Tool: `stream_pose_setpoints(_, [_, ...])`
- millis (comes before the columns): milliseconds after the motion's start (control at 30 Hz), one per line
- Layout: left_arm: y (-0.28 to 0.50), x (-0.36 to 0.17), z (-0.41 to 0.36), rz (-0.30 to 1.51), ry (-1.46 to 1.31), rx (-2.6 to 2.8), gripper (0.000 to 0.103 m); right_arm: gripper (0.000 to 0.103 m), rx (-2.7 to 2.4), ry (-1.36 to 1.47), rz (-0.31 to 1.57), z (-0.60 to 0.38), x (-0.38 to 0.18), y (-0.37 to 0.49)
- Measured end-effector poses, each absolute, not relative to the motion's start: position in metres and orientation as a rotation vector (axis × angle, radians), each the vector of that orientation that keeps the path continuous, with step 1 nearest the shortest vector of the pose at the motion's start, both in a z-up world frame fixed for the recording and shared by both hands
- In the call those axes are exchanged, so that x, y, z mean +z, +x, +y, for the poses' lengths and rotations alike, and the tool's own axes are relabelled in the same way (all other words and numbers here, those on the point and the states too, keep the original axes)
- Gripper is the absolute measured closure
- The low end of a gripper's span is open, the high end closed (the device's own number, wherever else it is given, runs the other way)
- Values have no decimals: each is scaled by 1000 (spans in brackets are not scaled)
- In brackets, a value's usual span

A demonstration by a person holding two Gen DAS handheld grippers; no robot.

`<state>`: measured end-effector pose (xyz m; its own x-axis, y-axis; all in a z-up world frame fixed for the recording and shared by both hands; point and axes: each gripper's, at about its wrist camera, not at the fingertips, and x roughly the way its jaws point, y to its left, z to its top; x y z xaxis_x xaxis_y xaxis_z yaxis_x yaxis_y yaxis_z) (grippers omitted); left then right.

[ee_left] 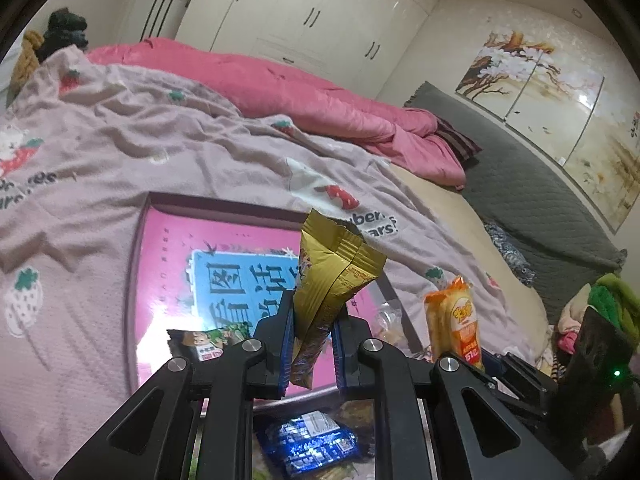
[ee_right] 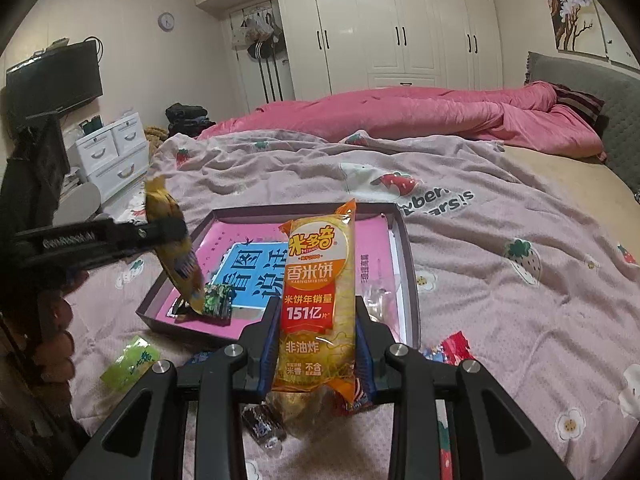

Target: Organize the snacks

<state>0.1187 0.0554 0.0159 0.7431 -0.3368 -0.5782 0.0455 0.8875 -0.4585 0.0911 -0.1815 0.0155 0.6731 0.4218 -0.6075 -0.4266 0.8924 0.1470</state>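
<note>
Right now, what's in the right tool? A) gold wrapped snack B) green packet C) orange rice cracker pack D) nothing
C: in the right wrist view the right tool is shut on the orange rice cracker pack, held upright over the pink box; the gold wrapped snack is in the left tool, and the green packet lies on the blanket.
</note>
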Motion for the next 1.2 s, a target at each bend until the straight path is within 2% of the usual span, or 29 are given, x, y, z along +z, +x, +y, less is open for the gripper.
stream_pose_setpoints(567, [138, -15, 45, 791, -430, -232, 86, 70, 438, -10, 697, -169, 12, 115])
stream_pose_setpoints(1200, [142, -28, 59, 807, -445, -228, 86, 70, 431, 0, 736, -154, 3, 142])
